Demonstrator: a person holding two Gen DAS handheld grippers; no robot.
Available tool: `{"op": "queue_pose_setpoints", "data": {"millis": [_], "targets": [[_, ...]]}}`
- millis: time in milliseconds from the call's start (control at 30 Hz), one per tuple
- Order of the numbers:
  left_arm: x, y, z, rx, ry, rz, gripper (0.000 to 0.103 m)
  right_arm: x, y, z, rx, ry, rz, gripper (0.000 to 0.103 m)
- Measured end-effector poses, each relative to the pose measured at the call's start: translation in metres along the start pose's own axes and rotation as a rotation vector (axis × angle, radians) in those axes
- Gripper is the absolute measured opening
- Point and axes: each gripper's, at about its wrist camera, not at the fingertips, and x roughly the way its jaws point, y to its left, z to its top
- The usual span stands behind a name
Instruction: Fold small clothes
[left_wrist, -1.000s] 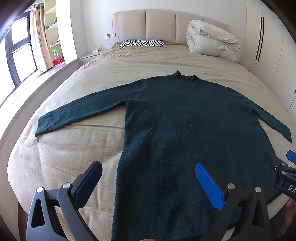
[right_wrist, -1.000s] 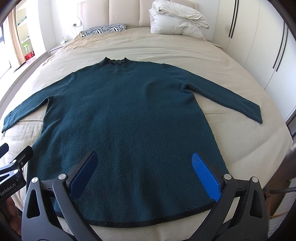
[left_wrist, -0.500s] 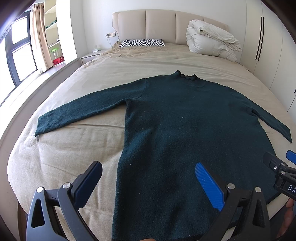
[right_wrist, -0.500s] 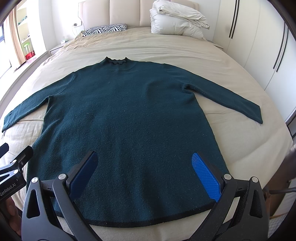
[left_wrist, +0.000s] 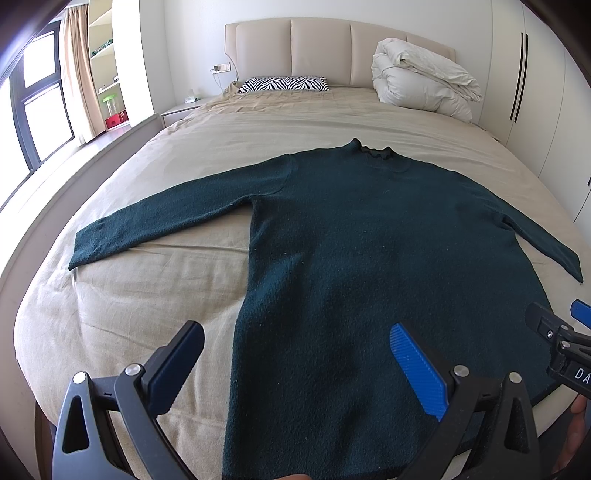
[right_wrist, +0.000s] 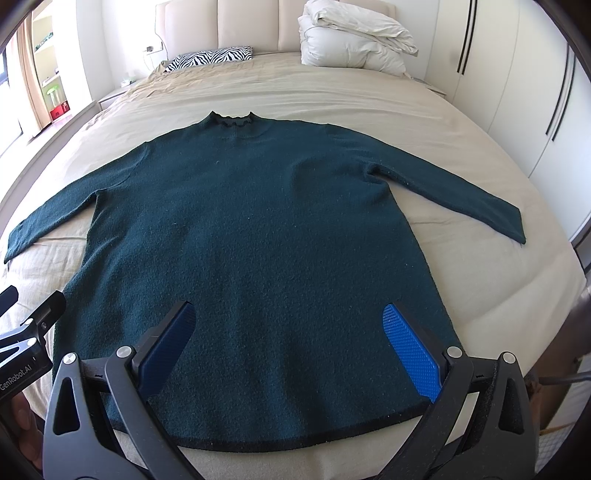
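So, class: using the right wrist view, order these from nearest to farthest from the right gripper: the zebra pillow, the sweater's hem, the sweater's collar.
From the right gripper:
1. The sweater's hem, just below the open fingers, at the bed's near edge.
2. The sweater's collar, mid-bed, slightly left.
3. The zebra pillow, far left, by the headboard.

Home bedroom, wide bed with padded headboard, zebra pillow, folded duvet, wardrobe doors

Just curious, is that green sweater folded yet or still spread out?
Spread out. The sweater lies flat on the bed, both sleeves stretched sideways, no folds.
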Motion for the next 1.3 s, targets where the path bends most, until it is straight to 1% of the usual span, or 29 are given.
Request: {"op": "queue_pose_setpoints", "data": {"millis": [367, 567, 967, 1033, 1167, 1233, 1300], "targets": [[0.000, -0.001, 0.000, 0.000, 0.001, -0.003, 0.103, 0.001, 0.001, -0.001, 0.001, 0.001, 0.001, 0.103], [0.001, 0.000, -0.005, -0.003, 0.004, -0.004, 0.103, 0.001, 0.001, -0.002, 0.000, 0.001, -0.001, 0.103], [0.002, 0.007, -0.003, -0.024, 0.012, -0.029, 0.103, 0.002, 0.001, -0.002, -0.001, 0.004, 0.000, 0.103], [0.000, 0.012, -0.003, -0.050, 0.007, -0.062, 0.103, 0.002, 0.002, -0.002, 0.000, 0.003, 0.003, 0.103], [-0.011, 0.032, 0.001, -0.153, -0.036, -0.181, 0.103, 0.000, 0.005, 0.000, 0.009, -0.017, 0.032, 0.103], [-0.016, 0.049, 0.004, -0.226, -0.066, -0.225, 0.103, -0.002, 0.006, 0.003, 0.029, -0.037, 0.079, 0.103], [-0.020, 0.067, 0.005, -0.285, -0.106, -0.247, 0.103, -0.008, 0.006, 0.007, 0.059, -0.075, 0.144, 0.103]]}}
